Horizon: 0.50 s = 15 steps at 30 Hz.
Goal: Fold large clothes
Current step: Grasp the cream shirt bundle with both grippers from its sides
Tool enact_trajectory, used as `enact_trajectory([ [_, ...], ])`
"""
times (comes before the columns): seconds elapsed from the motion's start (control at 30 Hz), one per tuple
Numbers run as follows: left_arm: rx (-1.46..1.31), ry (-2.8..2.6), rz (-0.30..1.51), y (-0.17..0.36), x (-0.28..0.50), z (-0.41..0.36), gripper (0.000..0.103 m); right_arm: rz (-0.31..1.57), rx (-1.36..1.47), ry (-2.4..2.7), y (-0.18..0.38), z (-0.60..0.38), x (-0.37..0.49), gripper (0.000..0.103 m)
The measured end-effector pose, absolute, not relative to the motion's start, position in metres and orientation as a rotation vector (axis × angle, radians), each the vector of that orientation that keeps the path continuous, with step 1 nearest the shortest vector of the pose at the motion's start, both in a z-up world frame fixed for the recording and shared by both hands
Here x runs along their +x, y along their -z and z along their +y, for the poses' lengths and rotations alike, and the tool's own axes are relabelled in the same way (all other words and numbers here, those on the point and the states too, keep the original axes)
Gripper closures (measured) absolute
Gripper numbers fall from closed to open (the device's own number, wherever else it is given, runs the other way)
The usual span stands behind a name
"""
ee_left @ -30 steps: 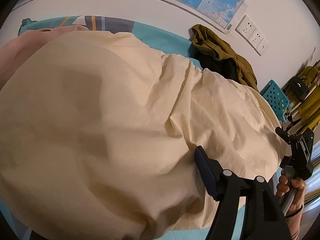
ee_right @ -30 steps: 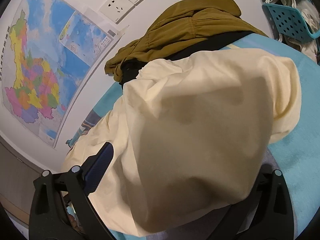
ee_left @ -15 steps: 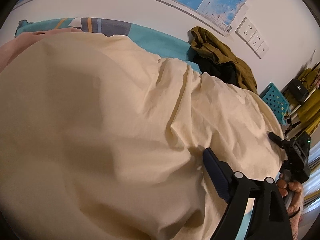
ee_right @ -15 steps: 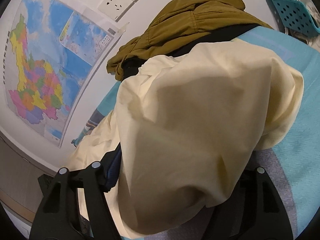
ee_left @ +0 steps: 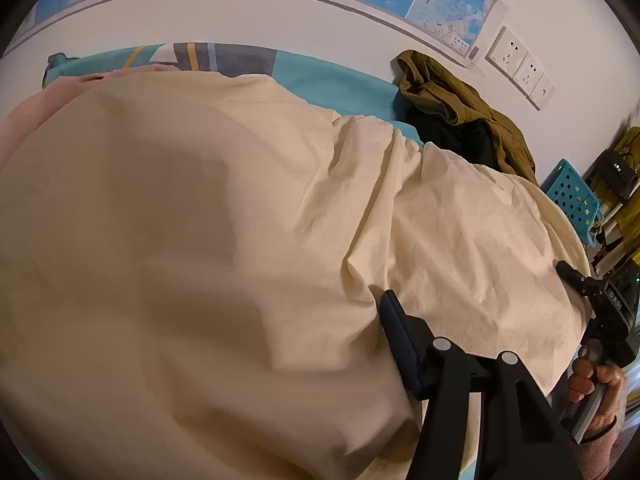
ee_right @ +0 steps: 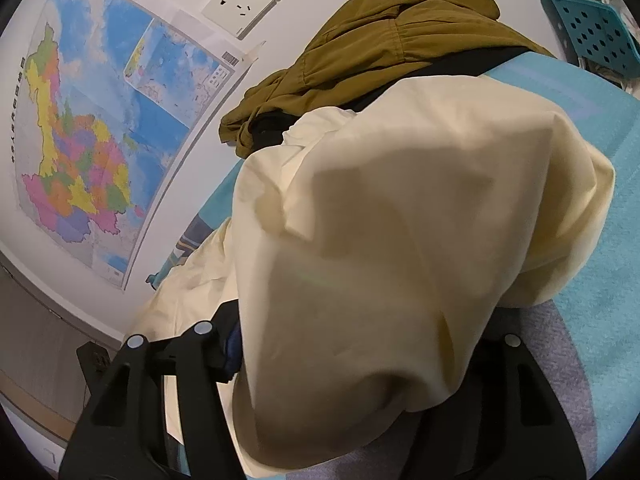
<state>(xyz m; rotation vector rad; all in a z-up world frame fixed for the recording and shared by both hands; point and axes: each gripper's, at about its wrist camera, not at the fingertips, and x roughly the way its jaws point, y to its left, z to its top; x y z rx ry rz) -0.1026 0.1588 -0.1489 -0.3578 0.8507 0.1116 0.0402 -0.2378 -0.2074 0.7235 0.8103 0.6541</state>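
A large cream garment [ee_left: 240,240] lies spread over a teal bed [ee_left: 328,80] and fills most of the left wrist view. My left gripper [ee_left: 360,360] is shut on a fold of it; only its right blue-padded finger [ee_left: 396,344] shows, the other is under the cloth. In the right wrist view the same cream garment [ee_right: 400,240] drapes over my right gripper [ee_right: 360,380], which is shut on its edge, with both black finger arms showing below. The right gripper and the hand holding it also show in the left wrist view [ee_left: 608,320].
An olive and black clothes pile [ee_left: 460,120] lies at the bed's far edge by the wall; it also shows in the right wrist view [ee_right: 380,40]. A pink garment [ee_left: 24,120] lies at left. Teal perforated baskets [ee_left: 572,196] stand at right. A wall map [ee_right: 100,140] and sockets [ee_left: 520,68] are behind.
Both grippers kept hold of the cream garment. The left view shifted, showing more wall and bed. In the right view the cloth bunched lower over the gripper, hiding the blue pad.
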Motion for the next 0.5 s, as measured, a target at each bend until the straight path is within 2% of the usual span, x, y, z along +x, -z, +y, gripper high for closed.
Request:
enact_trajectory([
  [0.1,-0.345,-0.113,0.852,0.1488,-0.102,0.1582,0.047,0.807,0.712,-0.652,0.2061,-0.2357,0.0407,0.038],
  [0.2,-0.348,-0.114,0.851,0.1486,-0.1019,0.1594,0.048,0.808,0.704,-0.649,0.2067,-0.2346,0.0411,0.045],
  [0.27,-0.345,-0.121,0.852,0.1481,-0.1011,0.1584,0.048,0.813,0.711,-0.661,0.2087,-0.235,0.042,0.054],
  [0.37,-0.348,-0.132,0.855,0.1468,-0.1014,0.1591,0.053,0.824,0.73,-0.685,0.2099,-0.2358,0.0422,0.065],
  [0.5,-0.356,-0.124,0.859,0.1466,-0.1036,0.1607,0.062,0.824,0.734,-0.715,0.203,-0.2376,0.0359,0.072],
])
